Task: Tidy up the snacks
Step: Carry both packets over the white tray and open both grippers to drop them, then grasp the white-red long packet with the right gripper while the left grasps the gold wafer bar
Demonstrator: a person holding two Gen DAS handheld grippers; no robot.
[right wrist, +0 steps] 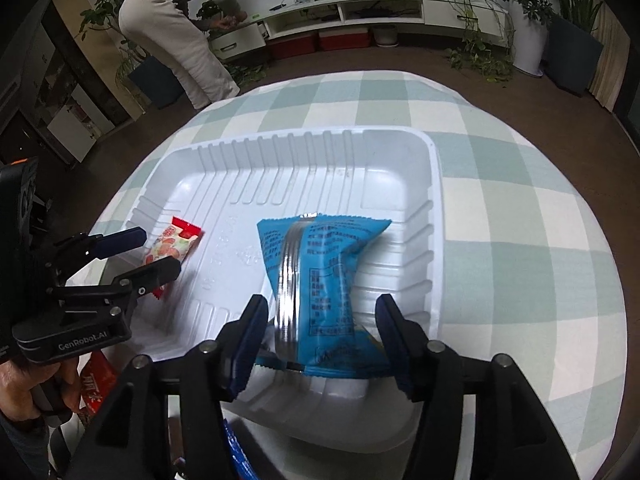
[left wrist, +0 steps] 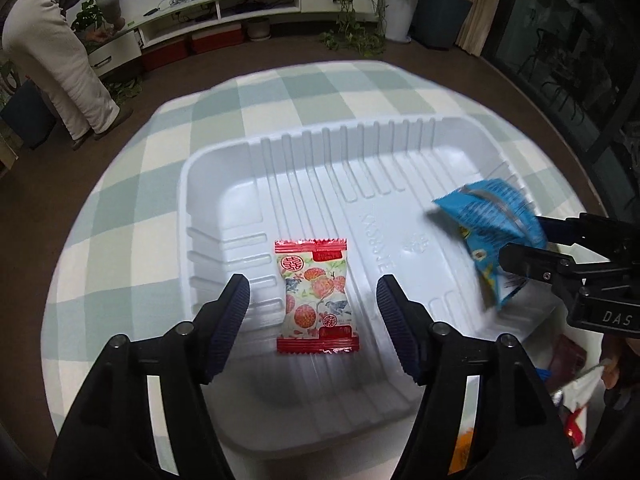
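Left gripper [left wrist: 314, 300]: jaws wide apart, empty, straddling the red packet [left wrist: 316, 298] without touching it.
Right gripper [right wrist: 322, 336]: jaws part open; blue packet [right wrist: 320, 276] sits between them; whether the pads pinch it, cannot tell, view blurred.
Red packet: flat on the tray [left wrist: 208, 168] floor, left side.
Blue packet: over the tray's right side, just above the floor.
Risk: blue packet may tip onto the right wall and slide out if let go off-centre.
Risk: grippers stand near each other; a crossing move could clash.
Edges: ribbed tray walls all round; checked cloth [left wrist: 160, 128] beyond.
Open room: tray centre and far half bare.
Pending: more snacks [left wrist: 576, 400] lie beside the tray, near side.
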